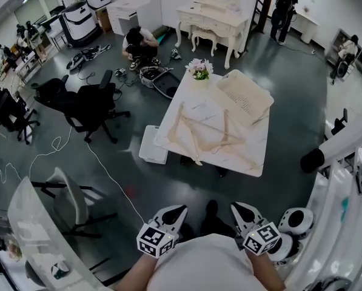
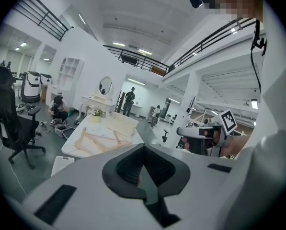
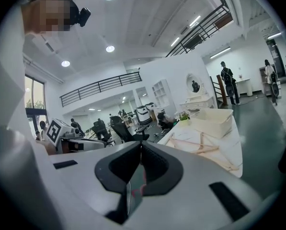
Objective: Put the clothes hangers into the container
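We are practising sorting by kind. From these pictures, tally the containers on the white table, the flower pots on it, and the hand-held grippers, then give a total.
Container: 1
Flower pot: 1
Grippers: 2, the left gripper and the right gripper
Total: 4

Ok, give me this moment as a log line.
left gripper shut, empty | right gripper shut, empty | both short of table | hangers lying on table | container beside them
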`<state>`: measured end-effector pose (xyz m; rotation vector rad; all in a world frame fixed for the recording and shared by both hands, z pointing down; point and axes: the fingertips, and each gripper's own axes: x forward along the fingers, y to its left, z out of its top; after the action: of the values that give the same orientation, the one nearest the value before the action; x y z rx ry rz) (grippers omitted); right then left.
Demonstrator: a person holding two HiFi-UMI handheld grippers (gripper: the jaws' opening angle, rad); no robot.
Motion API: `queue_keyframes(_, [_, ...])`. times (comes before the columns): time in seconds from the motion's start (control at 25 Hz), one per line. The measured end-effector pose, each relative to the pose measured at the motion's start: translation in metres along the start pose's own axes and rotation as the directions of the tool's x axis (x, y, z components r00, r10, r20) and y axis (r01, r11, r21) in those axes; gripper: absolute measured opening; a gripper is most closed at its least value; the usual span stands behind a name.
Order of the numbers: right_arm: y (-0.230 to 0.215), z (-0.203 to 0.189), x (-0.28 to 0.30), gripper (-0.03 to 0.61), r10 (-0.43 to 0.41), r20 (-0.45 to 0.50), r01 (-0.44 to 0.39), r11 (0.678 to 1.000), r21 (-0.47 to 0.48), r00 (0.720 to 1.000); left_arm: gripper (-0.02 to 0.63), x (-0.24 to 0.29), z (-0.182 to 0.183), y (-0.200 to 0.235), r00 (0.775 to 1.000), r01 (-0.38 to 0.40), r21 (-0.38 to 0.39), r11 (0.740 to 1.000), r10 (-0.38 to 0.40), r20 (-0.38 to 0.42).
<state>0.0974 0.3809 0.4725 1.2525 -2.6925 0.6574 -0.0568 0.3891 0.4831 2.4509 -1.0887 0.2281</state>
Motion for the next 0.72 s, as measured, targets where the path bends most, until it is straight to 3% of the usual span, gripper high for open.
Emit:
queue_keyframes(0.28, [-0.037,0.015,0.037,0.018,0.012,-0.011,-0.012,1.000,0.009,1.000,0.008,0.035,0.017,0.024,1.000,-0.020,0.001,1.000,0.020,0.004])
queue_keyframes(0.72, [-0.116,0.055,0.114,0.018,0.097,-0.051,-0.098,0.995,-0.025,0.994,0.008,0.117,0.065,0.067,0.998,-0.060,0.009,0.998,0.060,0.022])
